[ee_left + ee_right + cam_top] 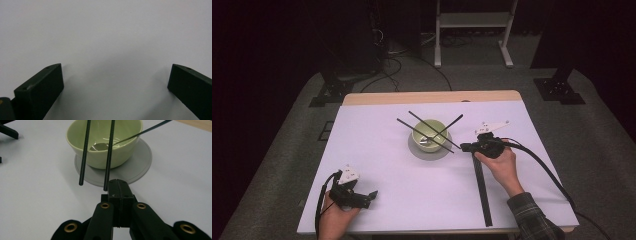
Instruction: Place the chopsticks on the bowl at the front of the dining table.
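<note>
A pale green bowl (430, 132) (103, 142) stands on a grey round plate (429, 151) (140, 167) at the table's middle. Two black sticks (432, 134) (85, 152) lie side by side across its rim, and a third thin stick (451, 124) (142, 133) leans in from the far right. Something grey (100, 146) lies inside the bowl. My right gripper (464, 147) (119, 186) is shut with nothing between its jaws, its tip right beside the near end of one stick (108, 170). My left gripper (371, 195) (115, 75) rests open over bare table at the near left.
A long flat black strip (482, 192) lies on the white table cover (412, 200), running from under the right hand to the front edge. Cables trail from both grippers. A wooden table edge (432, 97) shows at the back.
</note>
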A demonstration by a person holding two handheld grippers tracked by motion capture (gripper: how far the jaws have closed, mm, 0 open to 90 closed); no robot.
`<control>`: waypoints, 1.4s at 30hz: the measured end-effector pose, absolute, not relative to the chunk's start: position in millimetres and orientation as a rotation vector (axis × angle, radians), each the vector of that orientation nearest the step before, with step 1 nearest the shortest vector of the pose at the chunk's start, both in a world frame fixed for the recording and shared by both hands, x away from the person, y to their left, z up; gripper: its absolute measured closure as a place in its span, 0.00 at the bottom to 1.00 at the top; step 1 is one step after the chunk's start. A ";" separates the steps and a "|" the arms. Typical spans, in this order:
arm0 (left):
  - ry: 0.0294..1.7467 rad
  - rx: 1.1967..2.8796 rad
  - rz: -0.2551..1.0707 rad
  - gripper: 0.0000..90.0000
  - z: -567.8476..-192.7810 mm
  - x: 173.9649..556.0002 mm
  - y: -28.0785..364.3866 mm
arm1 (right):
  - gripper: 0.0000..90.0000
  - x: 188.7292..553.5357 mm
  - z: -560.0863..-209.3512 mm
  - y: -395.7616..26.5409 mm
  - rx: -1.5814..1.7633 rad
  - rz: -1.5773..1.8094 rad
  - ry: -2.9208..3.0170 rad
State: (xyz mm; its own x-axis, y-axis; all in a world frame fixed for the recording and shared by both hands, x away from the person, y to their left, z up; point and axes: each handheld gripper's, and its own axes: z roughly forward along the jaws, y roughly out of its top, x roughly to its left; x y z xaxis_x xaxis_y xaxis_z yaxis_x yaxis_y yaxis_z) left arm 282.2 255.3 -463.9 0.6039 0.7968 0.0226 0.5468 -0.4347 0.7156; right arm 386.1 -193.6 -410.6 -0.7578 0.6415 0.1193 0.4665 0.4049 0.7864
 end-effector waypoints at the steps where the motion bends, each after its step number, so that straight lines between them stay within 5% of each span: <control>1: 1.056 2.149 0.473 0.00 -464.0 282.2 255.2 | 1.00 385.8 -410.8 -193.4 0.981 1.279 2.460; 42: 1.057 2.147 0.472 0.00 -464.0 282.2 255.2 | 1.00 365.9 -408.2 -164.1 0.846 1.319 2.535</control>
State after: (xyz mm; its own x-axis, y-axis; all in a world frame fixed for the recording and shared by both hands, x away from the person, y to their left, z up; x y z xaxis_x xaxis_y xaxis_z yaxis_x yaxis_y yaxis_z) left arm 282.2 255.2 -464.0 0.6029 0.7975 0.0207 0.5475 -0.4325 0.7163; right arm 365.9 -164.1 -408.2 -0.8270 0.5508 0.1127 0.4083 0.4504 0.7940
